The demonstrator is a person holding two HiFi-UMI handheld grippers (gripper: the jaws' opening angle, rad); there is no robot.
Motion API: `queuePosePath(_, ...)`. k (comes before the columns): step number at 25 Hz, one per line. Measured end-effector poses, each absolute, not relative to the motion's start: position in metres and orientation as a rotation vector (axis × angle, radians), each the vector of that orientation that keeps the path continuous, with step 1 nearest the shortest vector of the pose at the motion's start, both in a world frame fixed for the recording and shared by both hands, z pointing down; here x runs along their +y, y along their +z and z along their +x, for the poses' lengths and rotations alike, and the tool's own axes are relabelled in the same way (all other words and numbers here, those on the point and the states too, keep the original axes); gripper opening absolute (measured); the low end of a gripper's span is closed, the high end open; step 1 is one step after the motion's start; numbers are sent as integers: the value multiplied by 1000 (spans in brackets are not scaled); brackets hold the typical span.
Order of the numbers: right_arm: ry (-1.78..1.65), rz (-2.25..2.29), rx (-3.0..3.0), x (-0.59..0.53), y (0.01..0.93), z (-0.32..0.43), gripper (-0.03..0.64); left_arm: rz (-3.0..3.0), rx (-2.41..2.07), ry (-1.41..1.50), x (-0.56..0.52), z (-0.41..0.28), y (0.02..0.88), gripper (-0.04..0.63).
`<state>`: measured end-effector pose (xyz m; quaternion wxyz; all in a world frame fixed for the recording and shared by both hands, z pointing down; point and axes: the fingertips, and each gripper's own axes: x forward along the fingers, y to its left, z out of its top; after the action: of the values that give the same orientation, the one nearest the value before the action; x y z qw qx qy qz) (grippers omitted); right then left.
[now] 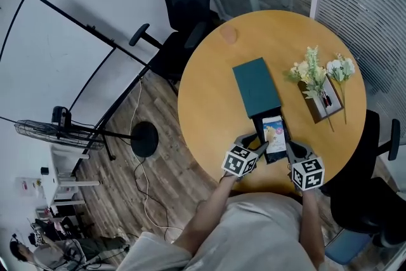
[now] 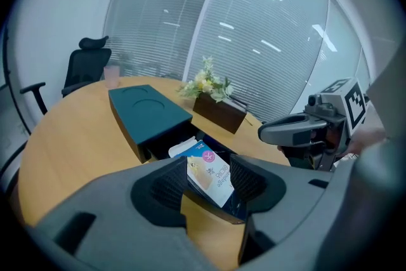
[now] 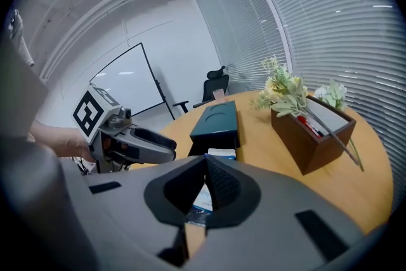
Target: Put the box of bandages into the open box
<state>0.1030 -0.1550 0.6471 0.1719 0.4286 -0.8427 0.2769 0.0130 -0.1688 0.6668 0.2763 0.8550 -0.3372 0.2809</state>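
- The bandage box (image 1: 274, 134) (image 2: 210, 176) lies tilted inside the open box (image 1: 277, 157) (image 2: 212, 208), a dark tray pulled out of a teal sleeve (image 1: 257, 87) (image 3: 216, 118), lower centre in the head view
- Its white and blue face carries a pink square with a white cross and a word that looks like "bandage"; the smaller print is too small to read
- The left gripper (image 1: 254, 144) (image 2: 209, 162) has its jaws spread wide at the tray's left edge, the carton seen between them, pads not on it
- The right gripper (image 1: 293, 150) (image 3: 204, 162) has its jaw tips pressed together at the tray's right edge
- Each gripper's cube shows black-and-white square markers
- A brown planter (image 1: 320, 105) of flowers stands right of the sleeve on the round table (image 1: 209, 105)
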Motion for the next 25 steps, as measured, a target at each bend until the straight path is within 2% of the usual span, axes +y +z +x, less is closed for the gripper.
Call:
queuePosePath(17,760,1305,-2348,-141,646,118,-3,2371,-981,720,-163,9,648,189)
queuePosePath(25,761,1301,-2350,-144,647,118,-3,2383,-1004,714,-167,7,645,104)
